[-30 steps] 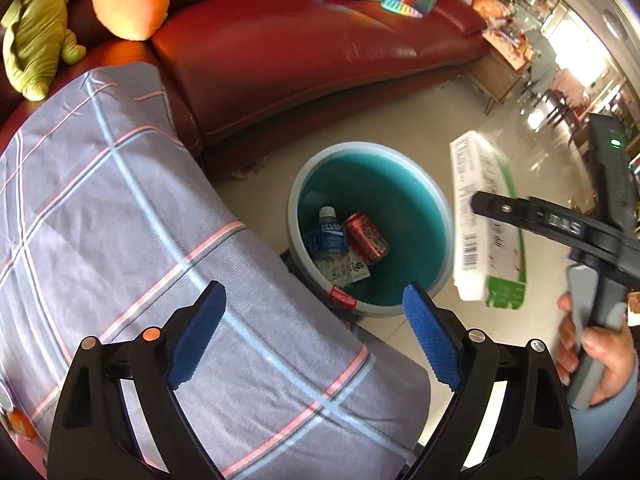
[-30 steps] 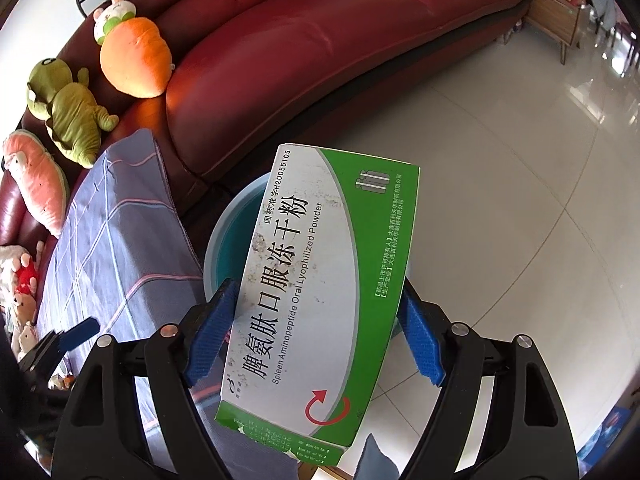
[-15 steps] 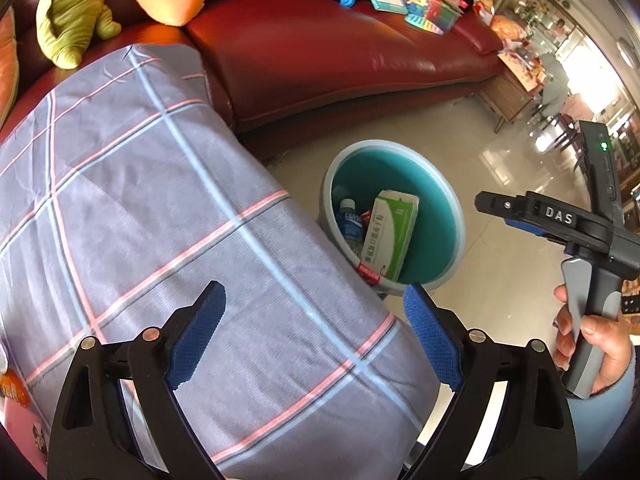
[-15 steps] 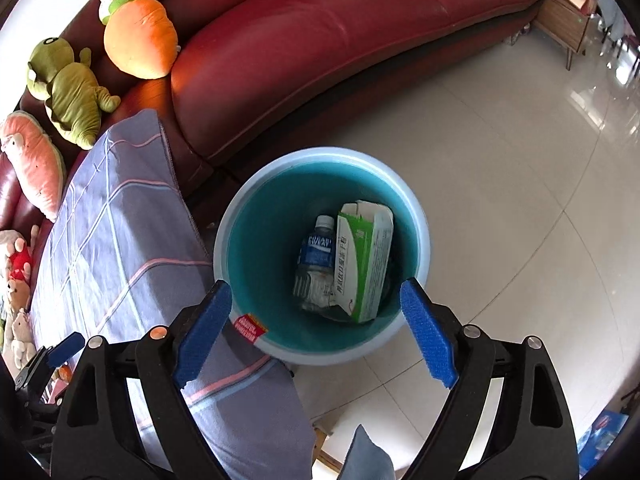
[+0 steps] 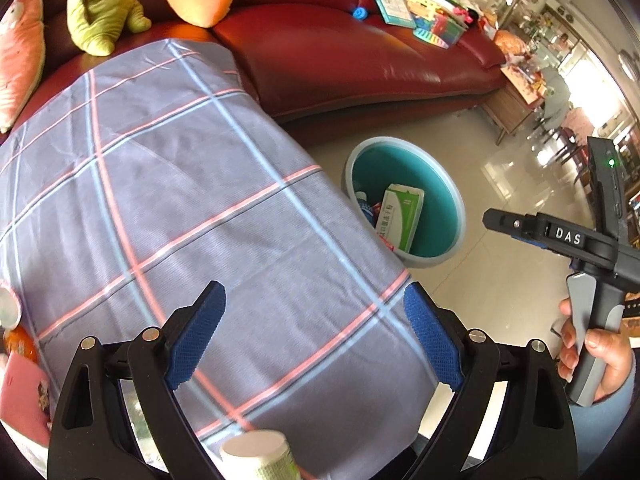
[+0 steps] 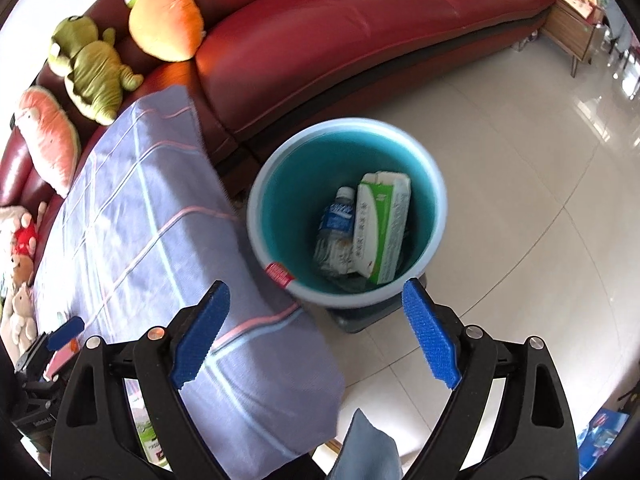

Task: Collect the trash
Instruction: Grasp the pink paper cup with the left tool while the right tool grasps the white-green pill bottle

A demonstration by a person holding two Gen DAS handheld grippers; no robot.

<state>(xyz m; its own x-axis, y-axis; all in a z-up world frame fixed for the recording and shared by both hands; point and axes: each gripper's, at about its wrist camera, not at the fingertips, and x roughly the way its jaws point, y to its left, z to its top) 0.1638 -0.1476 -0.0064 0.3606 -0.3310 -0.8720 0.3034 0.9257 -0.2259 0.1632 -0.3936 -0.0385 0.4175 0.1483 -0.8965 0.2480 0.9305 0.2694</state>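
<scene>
Plenty of bare floor (image 6: 520, 184) lies beyond our right claw (image 6: 316, 334), clear of the bin's rim (image 6: 438, 216) (box (image 6: 382, 224) inside); both claws gape, having just widened, holding nothing.

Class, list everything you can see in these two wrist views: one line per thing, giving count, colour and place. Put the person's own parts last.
bin: one, teal inside with pale rim, on the floor by the sofa
carton: one, green and white, standing in the bin
bottle: one, clear with blue label, in the bin beside the carton
cloth: one, grey-blue with pink and pale blue checks, draped over a surface next to the bin
sofa: one, dark red, behind the bin
plush toys: several, green, orange and pink, on the sofa's left end
paper cup: one, white rim, bottom edge of the left view
left gripper: one, black with blue pads, open, empty
right gripper: one, same, open, empty, just widened
hand: one, holding the right gripper's handle
</scene>
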